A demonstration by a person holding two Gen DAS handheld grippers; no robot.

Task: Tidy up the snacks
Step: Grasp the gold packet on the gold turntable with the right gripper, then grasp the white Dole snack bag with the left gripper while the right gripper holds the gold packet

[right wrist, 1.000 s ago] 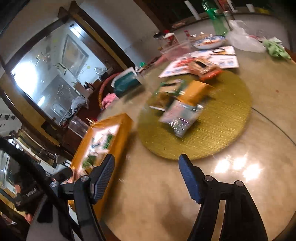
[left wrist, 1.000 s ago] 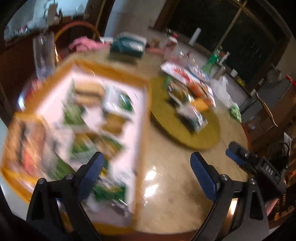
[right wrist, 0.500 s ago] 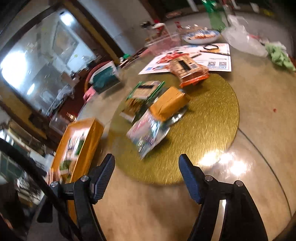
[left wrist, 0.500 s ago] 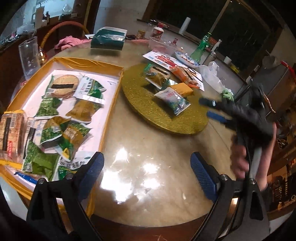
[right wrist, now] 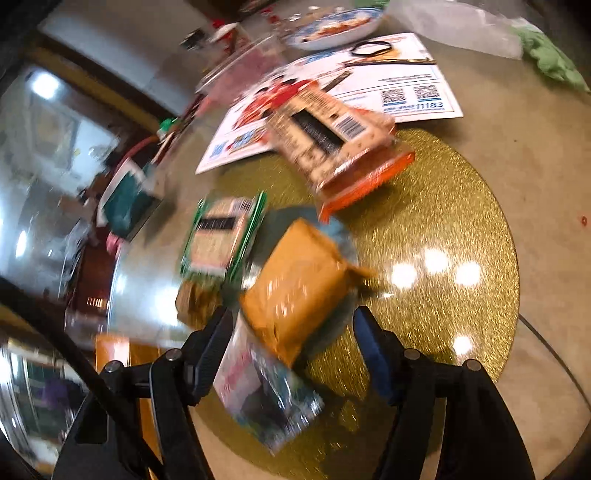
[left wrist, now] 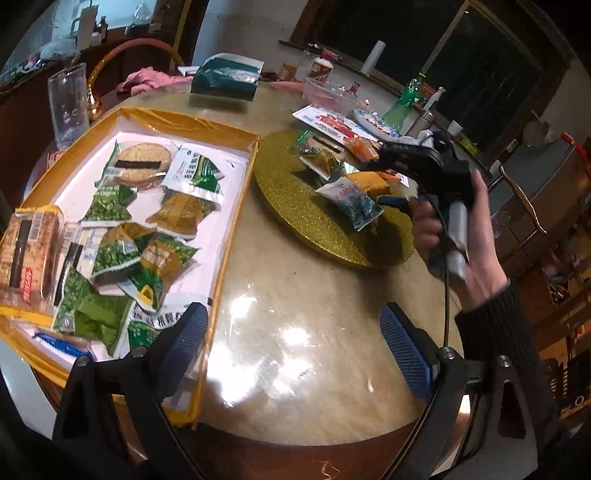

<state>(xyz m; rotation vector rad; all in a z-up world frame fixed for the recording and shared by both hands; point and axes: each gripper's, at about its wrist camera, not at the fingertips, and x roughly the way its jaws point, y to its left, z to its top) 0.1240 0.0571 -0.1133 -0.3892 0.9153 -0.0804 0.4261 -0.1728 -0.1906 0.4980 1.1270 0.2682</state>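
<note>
Several snack packets lie loose in the yellow tray [left wrist: 236,206] on the left of the round table. More snacks sit on the gold round mat [right wrist: 443,206]: a yellow packet [right wrist: 299,280], a white-and-blue packet [right wrist: 266,395], an orange cracker pack [right wrist: 332,140], a green-edged cracker pack [right wrist: 221,232] and a brown packet [right wrist: 195,299]. My right gripper [right wrist: 291,325] hangs low over the mat, its jaws closing; the yellow and white-and-blue packets lie between them, and the pads touch neither. My left gripper [left wrist: 293,325] is open and empty over bare tabletop beside the tray.
A hand [left wrist: 476,236] in a dark sleeve holds the right gripper over the mat's right side. A tall glass [left wrist: 68,103], a teal tissue pack [left wrist: 225,79], a leaflet [right wrist: 406,92], a plate [right wrist: 332,26], a green bottle [left wrist: 404,103] and a green cloth [right wrist: 550,59] stand around the table.
The right gripper has swept forward and down over the gold mat, and the packets now lie between its fingers. In the left view the hand has moved in over the mat.
</note>
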